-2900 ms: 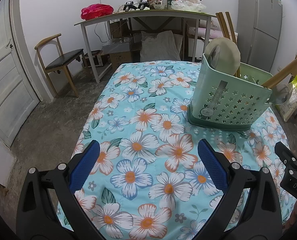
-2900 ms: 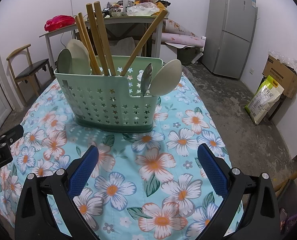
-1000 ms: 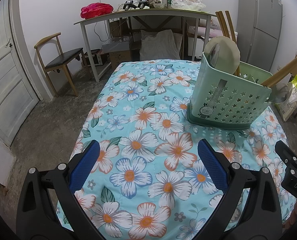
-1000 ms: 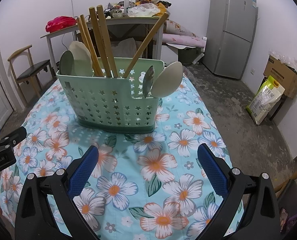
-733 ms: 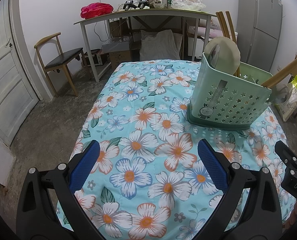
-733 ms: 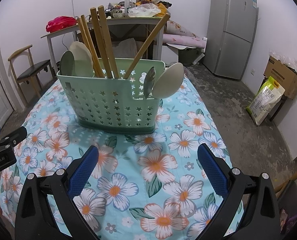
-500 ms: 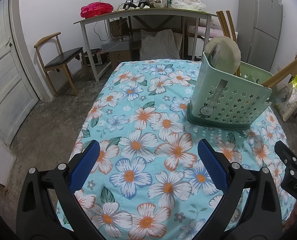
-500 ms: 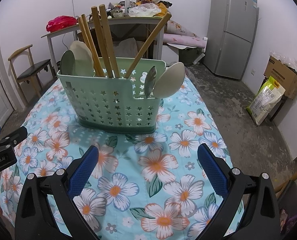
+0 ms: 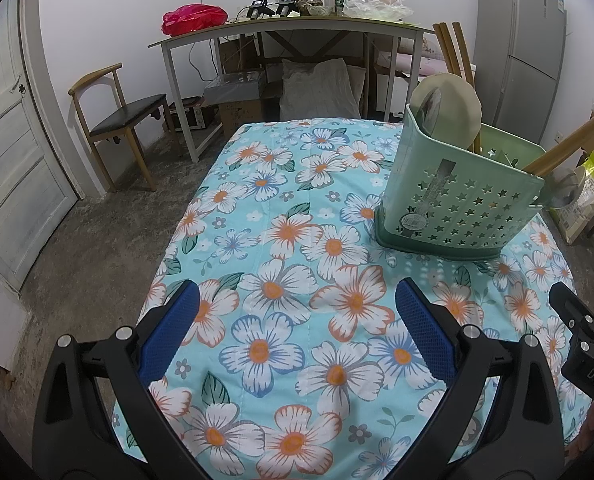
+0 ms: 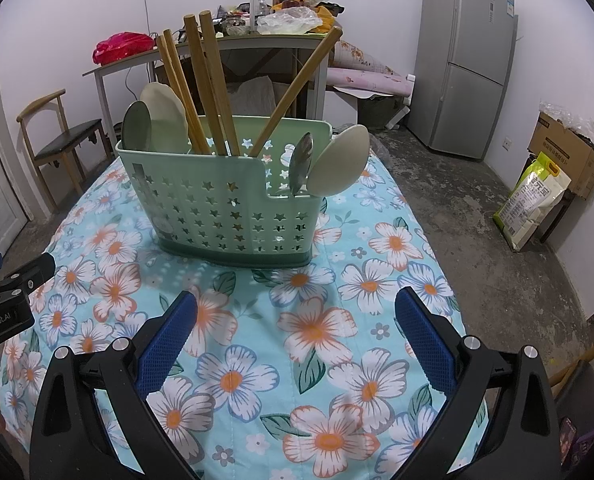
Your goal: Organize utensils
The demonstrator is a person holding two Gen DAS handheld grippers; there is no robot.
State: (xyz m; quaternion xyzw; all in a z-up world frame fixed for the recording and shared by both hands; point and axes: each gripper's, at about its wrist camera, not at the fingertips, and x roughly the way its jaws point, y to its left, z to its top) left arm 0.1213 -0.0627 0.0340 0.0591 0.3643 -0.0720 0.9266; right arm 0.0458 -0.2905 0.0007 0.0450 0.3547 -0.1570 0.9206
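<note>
A table (image 10: 381,240) covered in a turquoise flowered cloth fills the middle of a bare room. A grey refrigerator (image 10: 463,60) stands against the far wall, and a cluttered desk (image 10: 217,46) and a wooden chair (image 9: 117,120) sit behind the table.

On the cloth, toward the far end, stands a pale green utensil caddy (image 10: 221,208) with star-shaped holes. It is upright, and no loose utensil lies on the cloth in either view.

Inside the caddy, 5 wooden handles (image 10: 205,80) rise from the tall middle section; 4 lean left and 1 leans right. 2 rounded spoon heads (image 10: 157,124) stand at the left end. At the lower right end, a metal spoon (image 10: 300,162) and a pale spoon (image 10: 339,166) tilt outward over the rim.

The right gripper (image 10: 295,334) hovers low over the cloth, near the caddy's front, fingers spread wide and empty. The left gripper (image 9: 295,330) hovers beside it, aimed at the bare cloth to the caddy's left, also released and holding nothing.

The sorting looks largely finished. If anything needs tidying, it is likely the 2 spoons leaning out on the right. To do that well, approach from above, close on 1 handle only, and brace the light caddy with the other gripper so it does not tip.
</note>
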